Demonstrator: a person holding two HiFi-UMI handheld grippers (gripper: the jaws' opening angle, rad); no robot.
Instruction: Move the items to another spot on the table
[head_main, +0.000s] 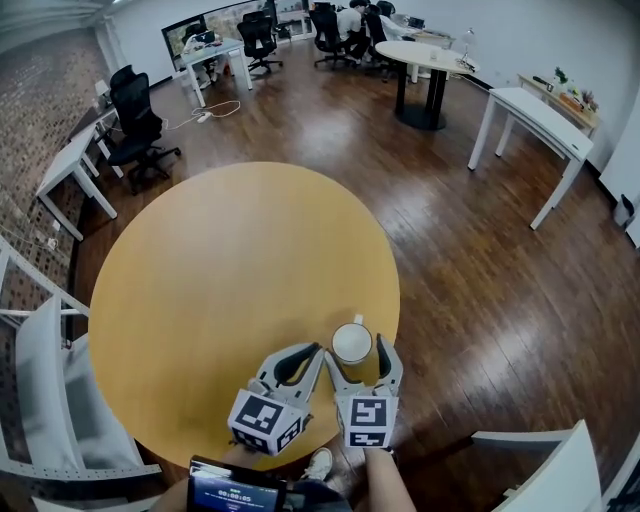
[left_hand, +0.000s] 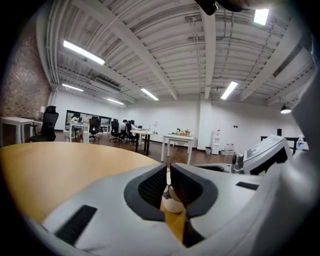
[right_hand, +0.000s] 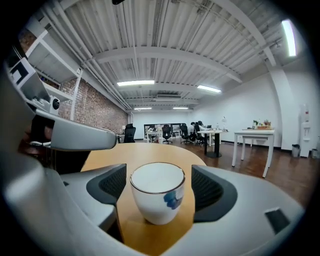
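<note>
A small white cup (head_main: 352, 342) with a blue mark on its side stands upright on the round wooden table (head_main: 230, 260), near its front right edge. My right gripper (head_main: 357, 350) is open around it: in the right gripper view the cup (right_hand: 157, 192) sits between the two pads with a gap on each side. My left gripper (head_main: 312, 352) lies just left of the right one, jaws shut and empty. In the left gripper view, part of the cup (left_hand: 172, 204) shows through the slit below the left gripper's (left_hand: 168, 172) closed tips.
The table's rim (head_main: 396, 300) curves close by on the cup's right, with dark wood floor beyond. White chairs stand at the left (head_main: 50, 390) and bottom right (head_main: 560, 470). A phone (head_main: 235, 490) sits at the bottom edge. Desks and office chairs are far off.
</note>
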